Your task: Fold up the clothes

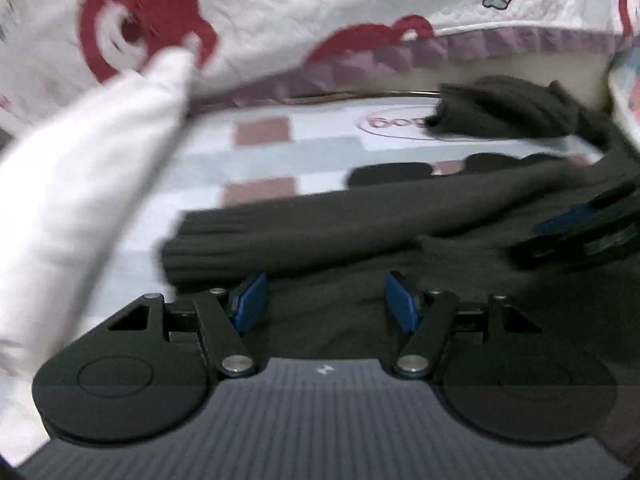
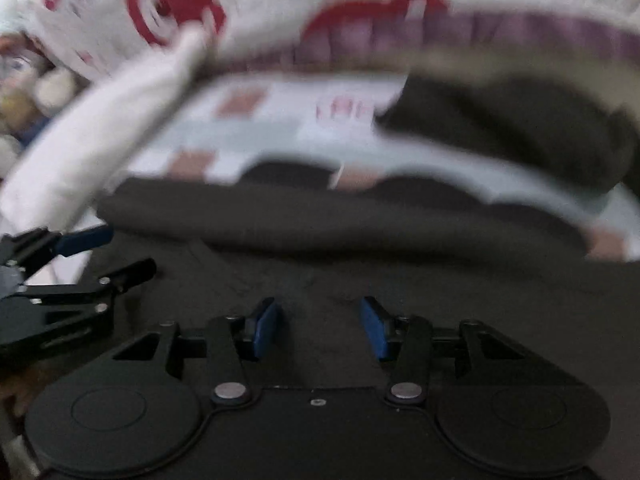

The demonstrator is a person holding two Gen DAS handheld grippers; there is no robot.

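Left wrist view, tongs: the left tongs (image 1: 326, 306) stand released at the lower centre of the frame, blue pads apart, nothing between them.
Left wrist view, garment: a dark sweater (image 1: 360, 300) lies spread on the bed under and ahead of the tongs; one ribbed sleeve (image 1: 304, 228) stretches across the middle of the frame toward the left, its cuff at centre left.
Left wrist view, second tool: the right tongs (image 1: 588, 224) enter at the right edge, blurred, above the dark fabric.
Left wrist view, surroundings: a checked sheet (image 1: 256, 160) in pale blue, white and pink covers the bed; a white cloth (image 1: 80, 200) slants across the left side; a white quilt with red figures (image 1: 280, 12) fills the top.
Right wrist view, tongs: the right tongs (image 2: 320, 326) are released at the lower centre, pads apart over the sweater (image 2: 360, 272), gripping nothing.
Right wrist view, second tool: the left tongs (image 2: 108, 252) show at the left edge, fingers apart, just above the sweater's edge.
Right wrist view, surroundings: the checked sheet (image 2: 248, 132) sits mid-frame, the white cloth (image 2: 108, 120) at upper left, the quilt (image 2: 280, 0) along the top, all blurred.
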